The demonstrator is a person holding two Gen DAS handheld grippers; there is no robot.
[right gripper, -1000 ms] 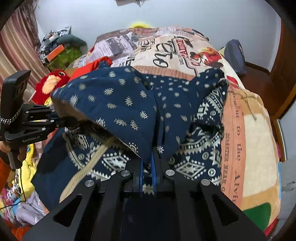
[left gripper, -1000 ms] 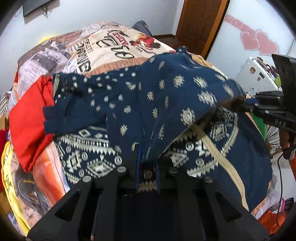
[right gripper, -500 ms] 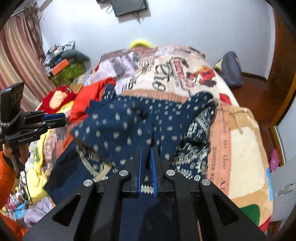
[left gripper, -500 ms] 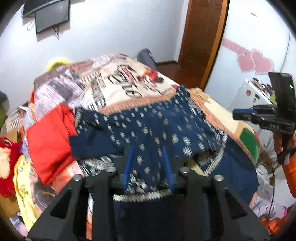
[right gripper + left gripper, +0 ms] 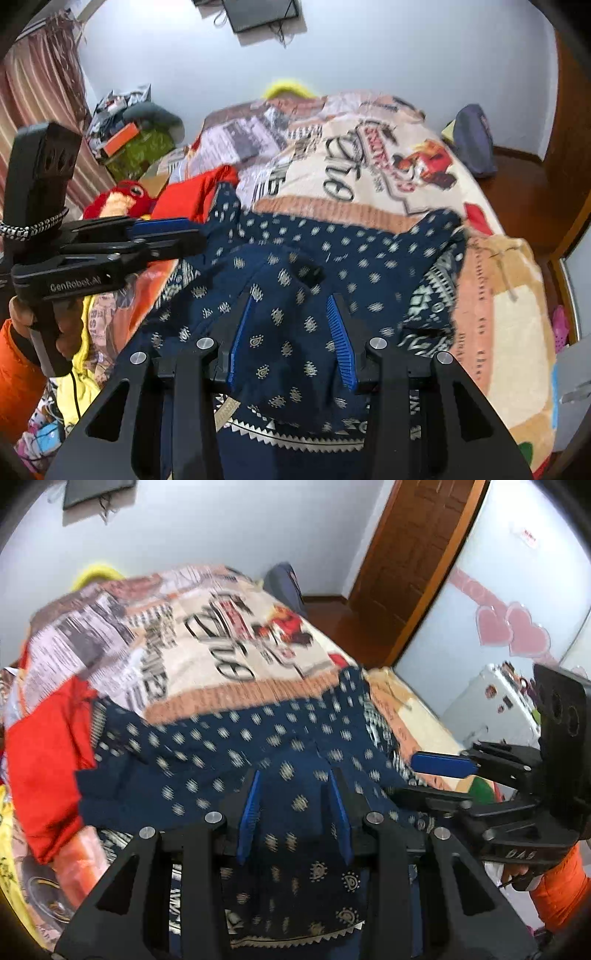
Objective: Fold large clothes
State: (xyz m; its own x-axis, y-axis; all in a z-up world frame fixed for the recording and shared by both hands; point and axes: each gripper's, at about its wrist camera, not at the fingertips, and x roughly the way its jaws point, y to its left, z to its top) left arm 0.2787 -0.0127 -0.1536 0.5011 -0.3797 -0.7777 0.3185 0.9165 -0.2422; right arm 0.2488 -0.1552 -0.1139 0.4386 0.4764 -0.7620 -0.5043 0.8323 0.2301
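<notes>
Left wrist: navy garment [image 5: 295, 760] lies beneath parted left tongs [image 5: 295, 779].

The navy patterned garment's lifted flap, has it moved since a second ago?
Yes. The navy patterned garment has dropped away from the tongs and lies flat on the printed blanket.

Place: home bedroom.
Bed: printed blanket [image 5: 369, 173] covers the mattress.
Door: brown wooden door [image 5: 410, 561] beside the bed.
Window: striped curtain [image 5: 37, 110].
Wall: pink heart stickers [image 5: 511, 629].
Clutter: red plush toy [image 5: 118, 201] at the bedside.
</notes>
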